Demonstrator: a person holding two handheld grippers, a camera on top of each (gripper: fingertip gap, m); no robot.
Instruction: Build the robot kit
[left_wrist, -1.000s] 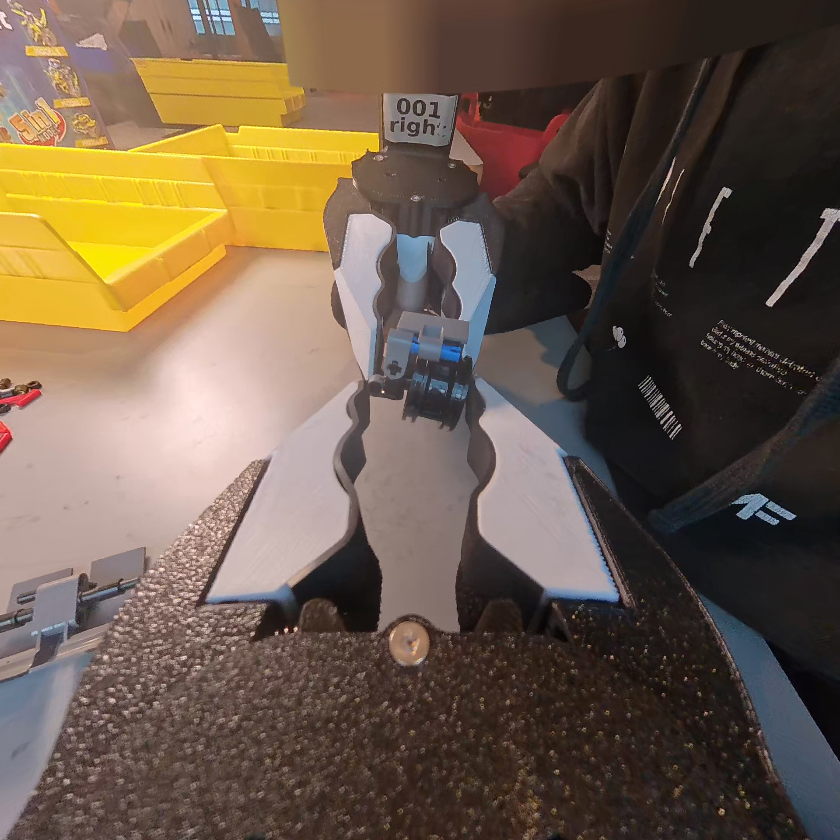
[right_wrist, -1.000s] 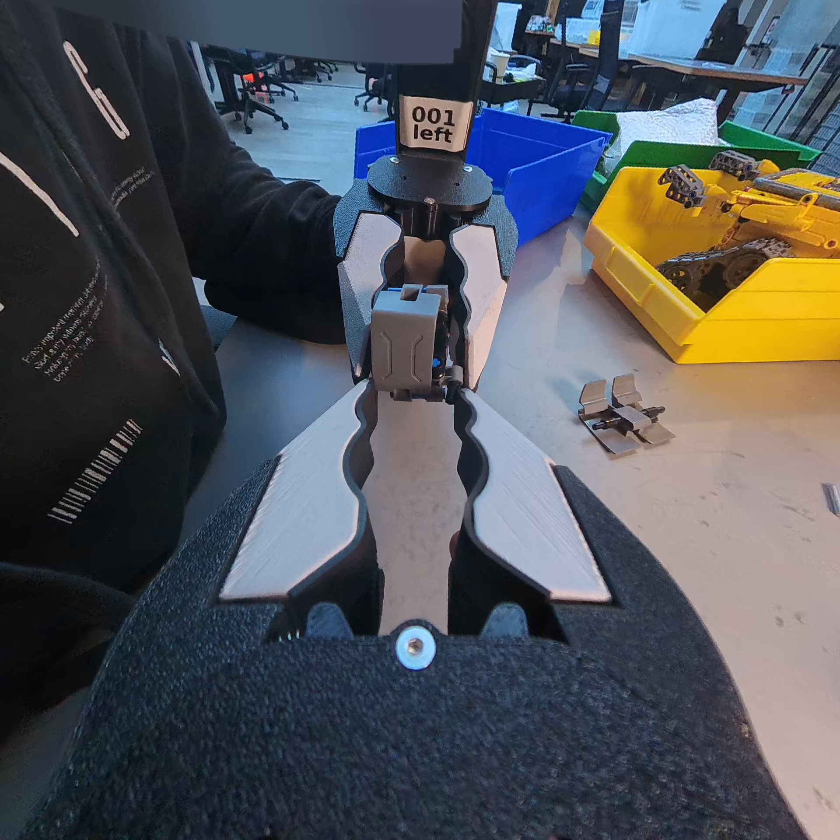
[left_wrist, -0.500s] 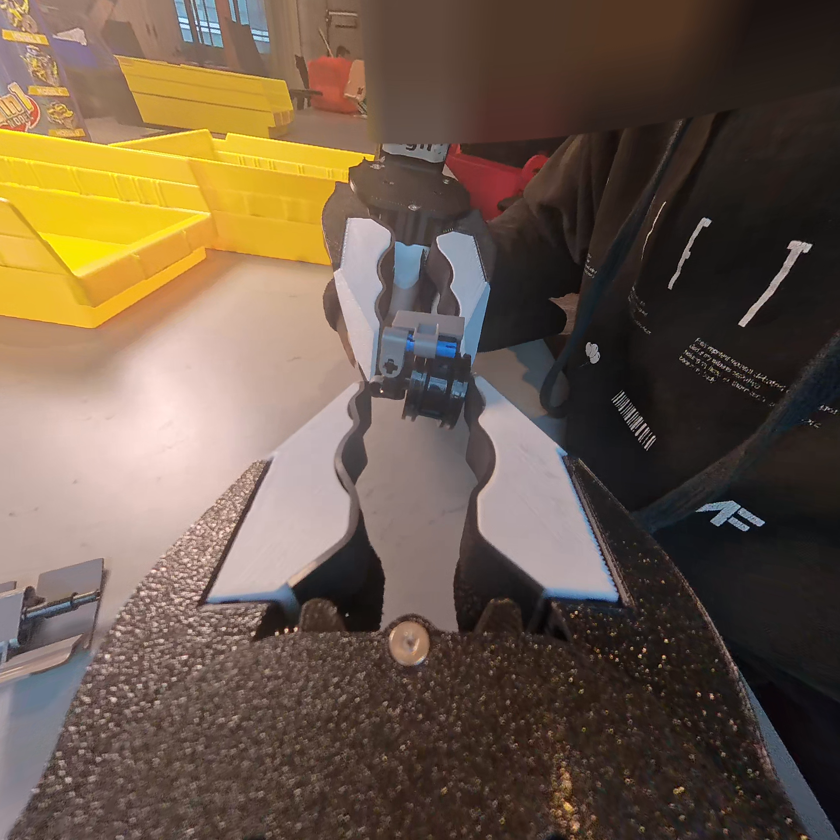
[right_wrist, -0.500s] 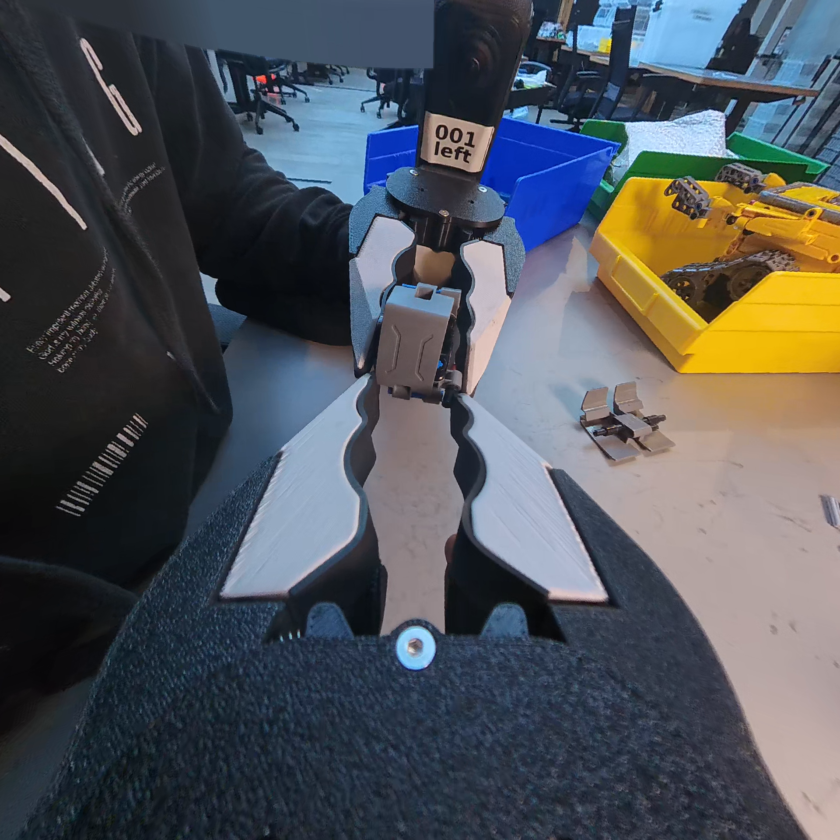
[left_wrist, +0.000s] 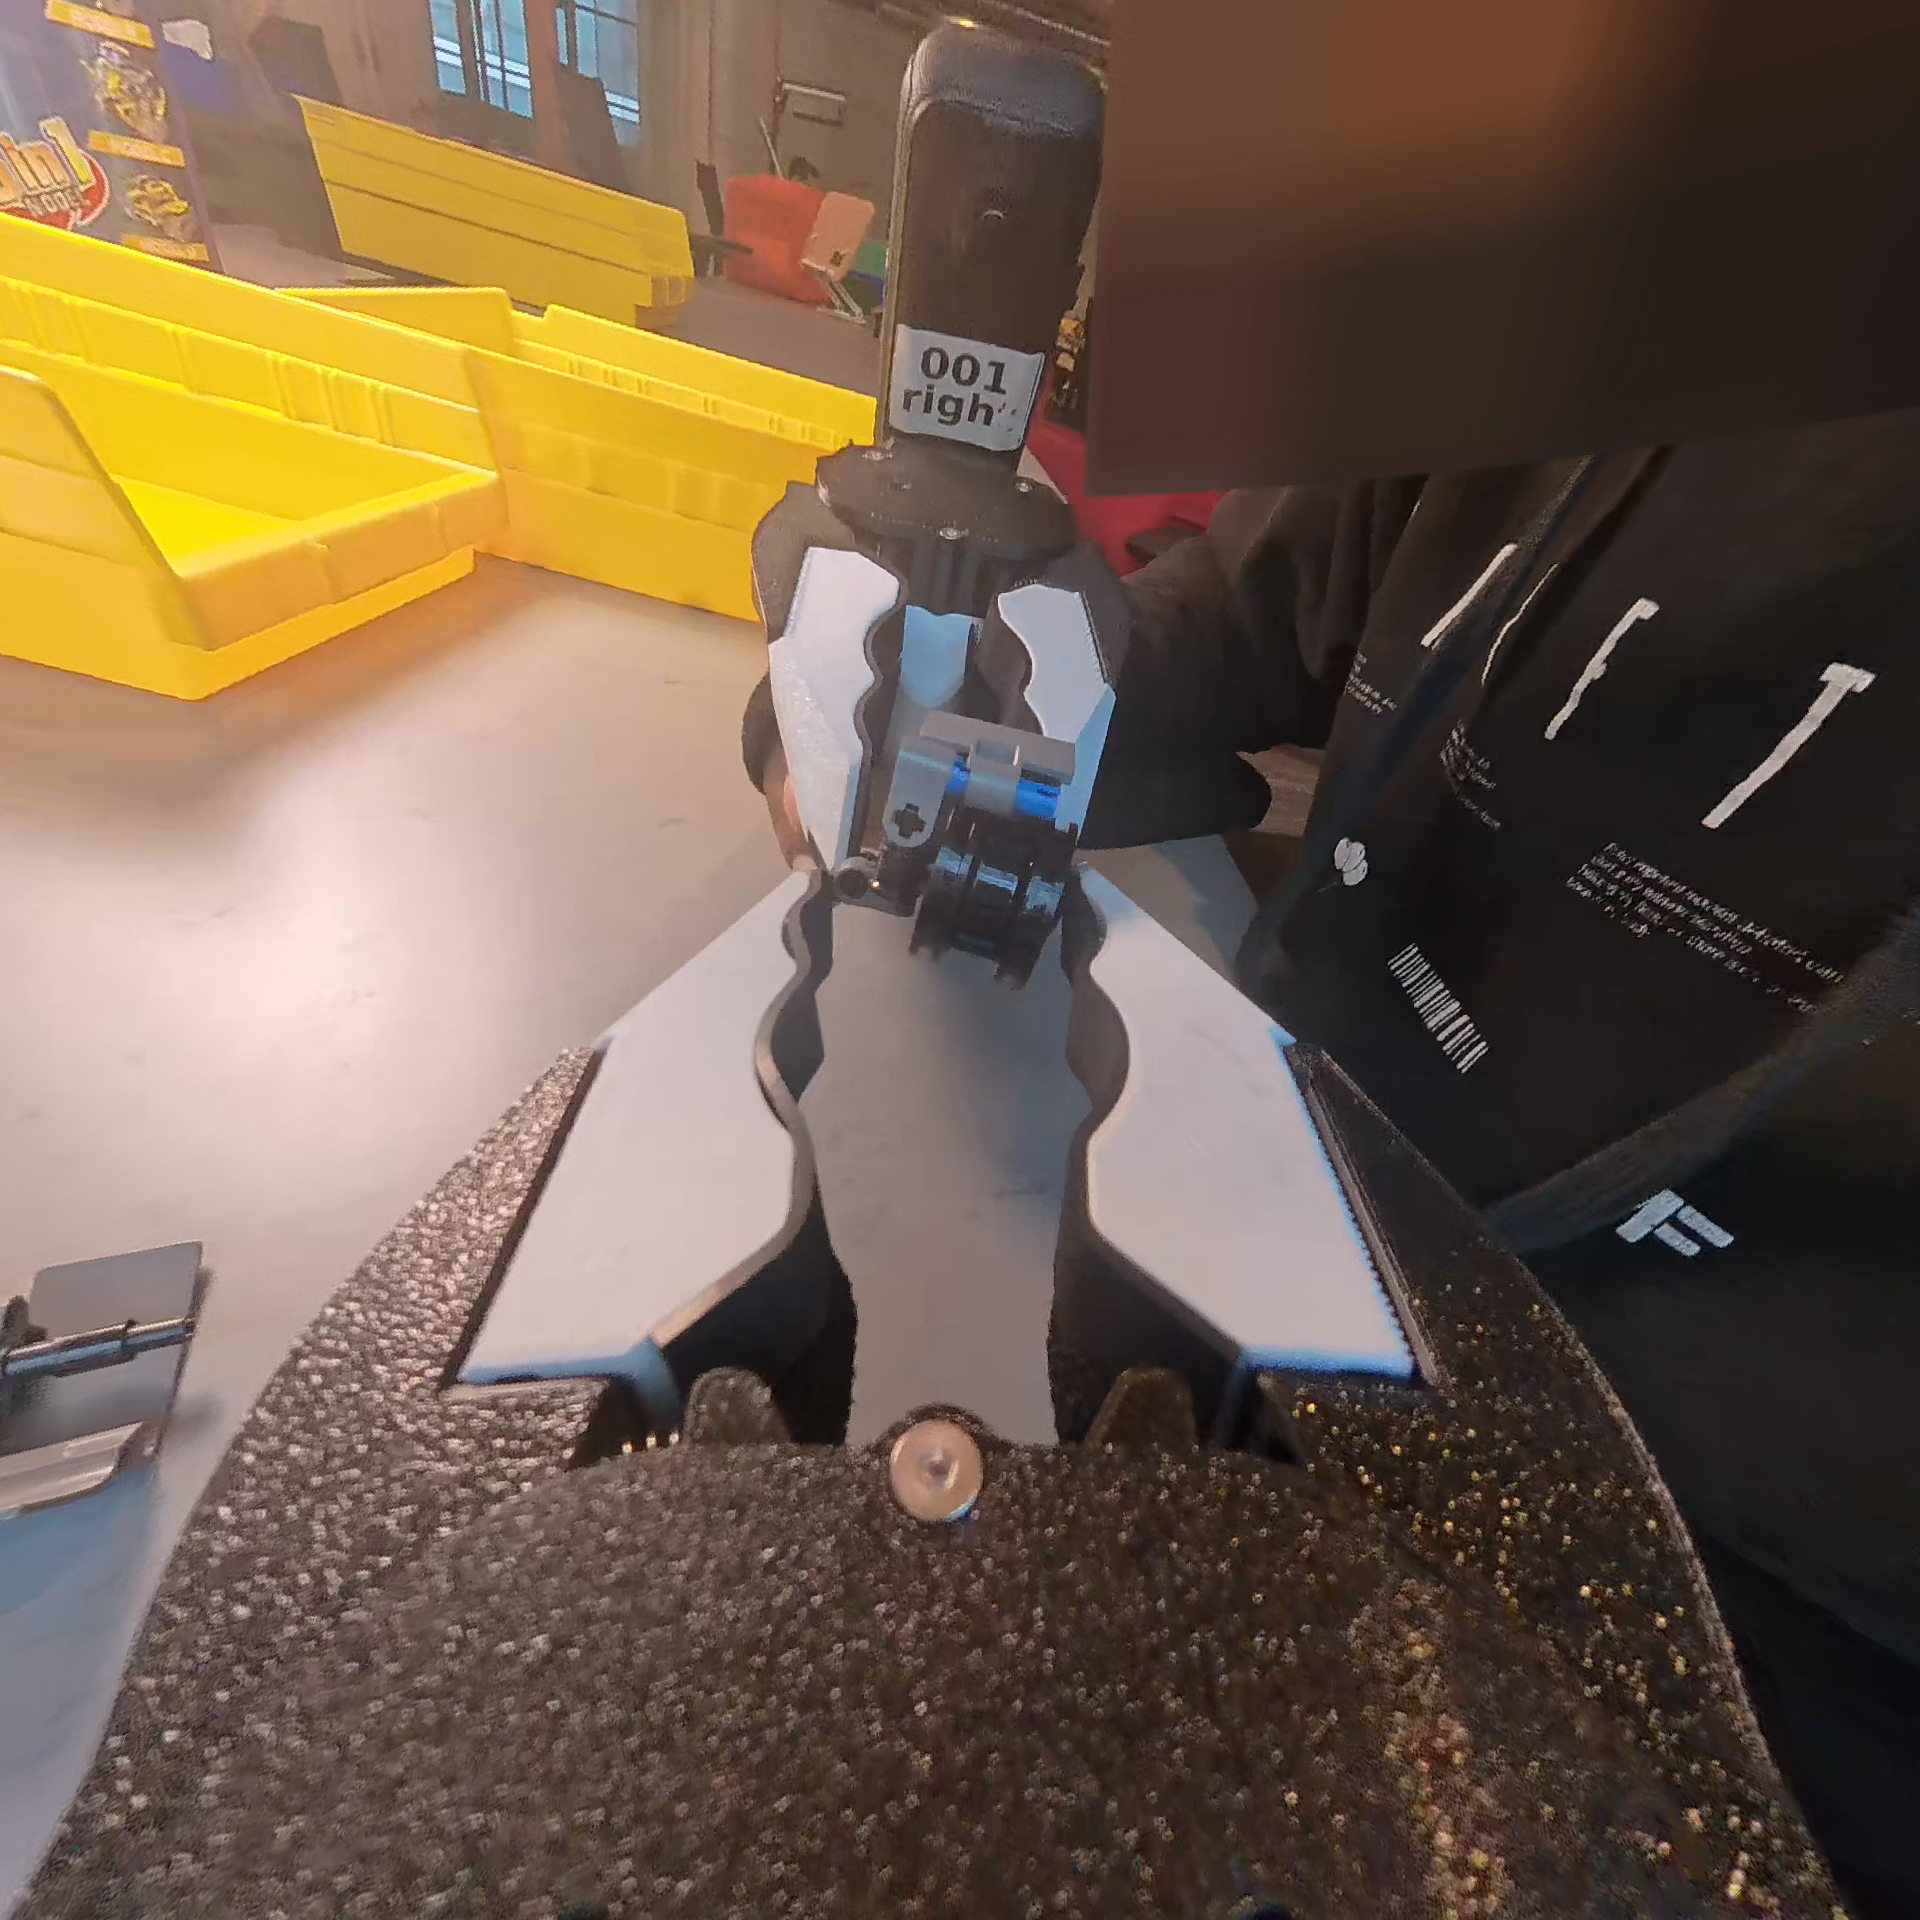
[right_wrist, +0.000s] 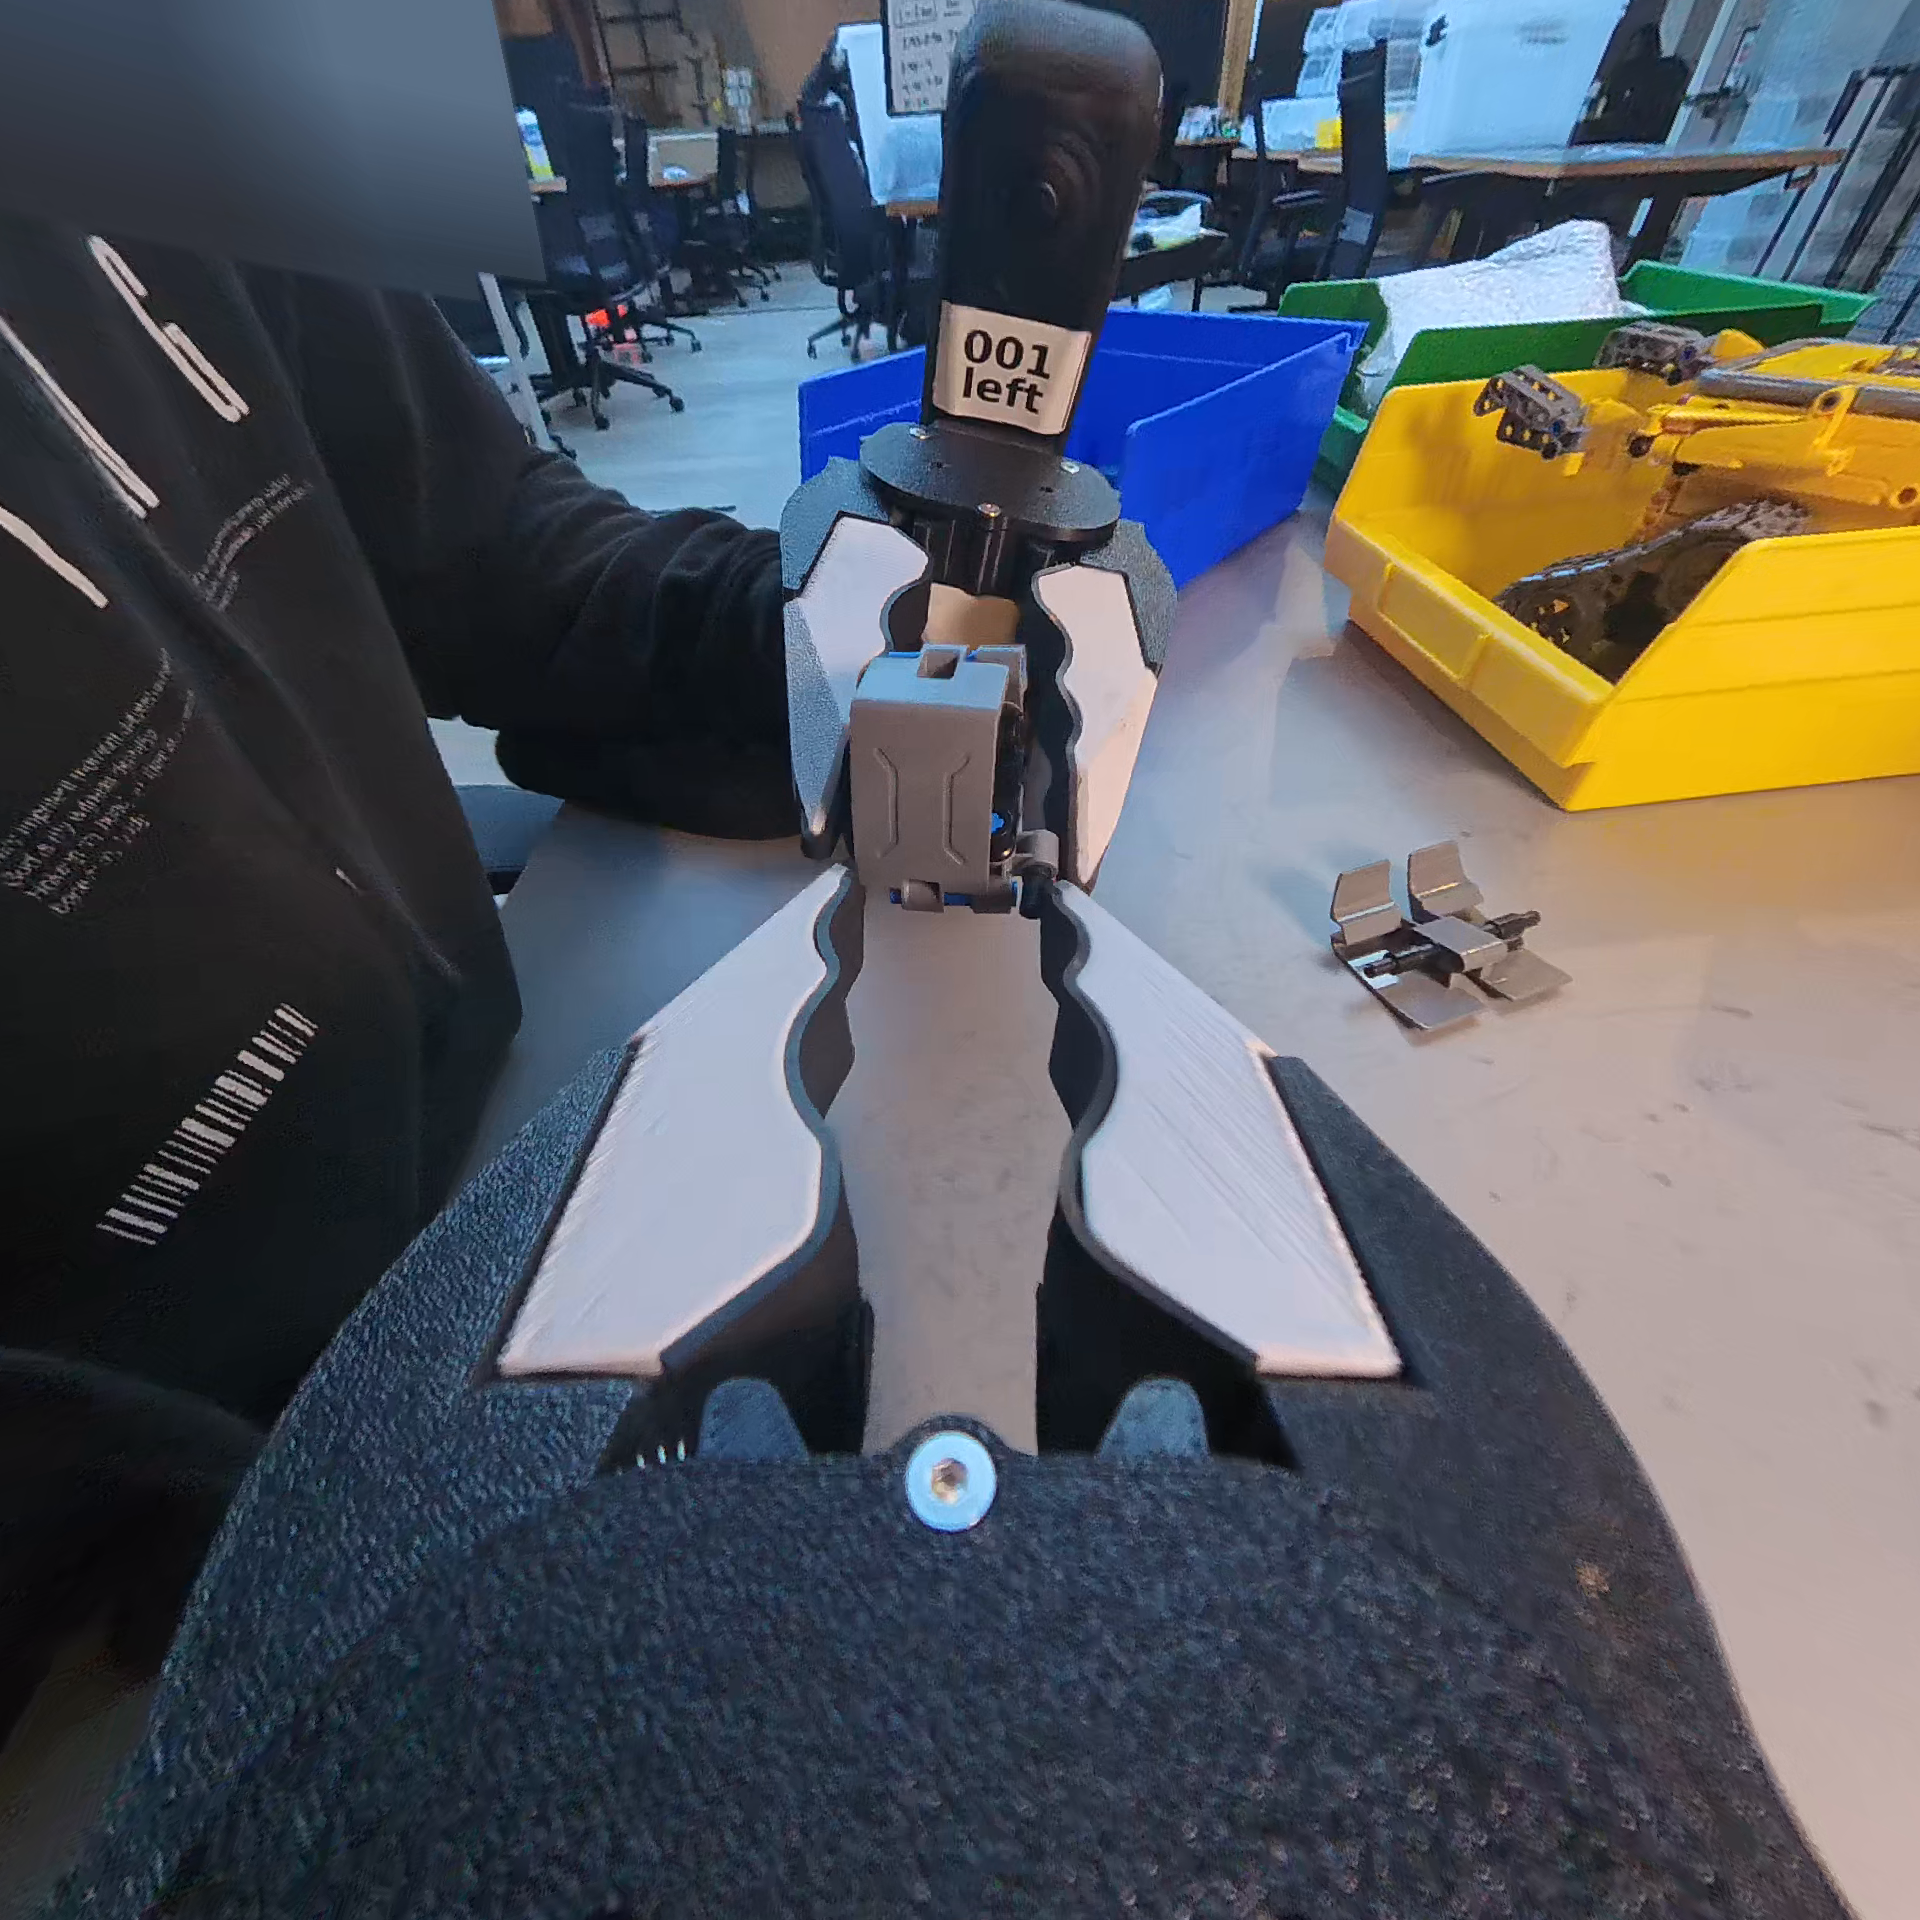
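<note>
Above the desk (left_wrist: 364, 831), two claws meet tip to tip on one small grey brick assembly (left_wrist: 977, 831).

Grey, with blue pins and a black wheel, it hangs clear of the desk. The left claw (left_wrist: 951, 894) and right claw (right_wrist: 945, 894) each stand narrowly parted, apparently clamped on it from opposite ends. With only the tips biting, level, square pressure seems wise. A grey hinged piece (right_wrist: 1449, 940) lies apart.

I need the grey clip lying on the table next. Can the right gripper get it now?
Probably not yet: the way to the grey clip looks free, but the right gripper is shut on a toy part.
</note>
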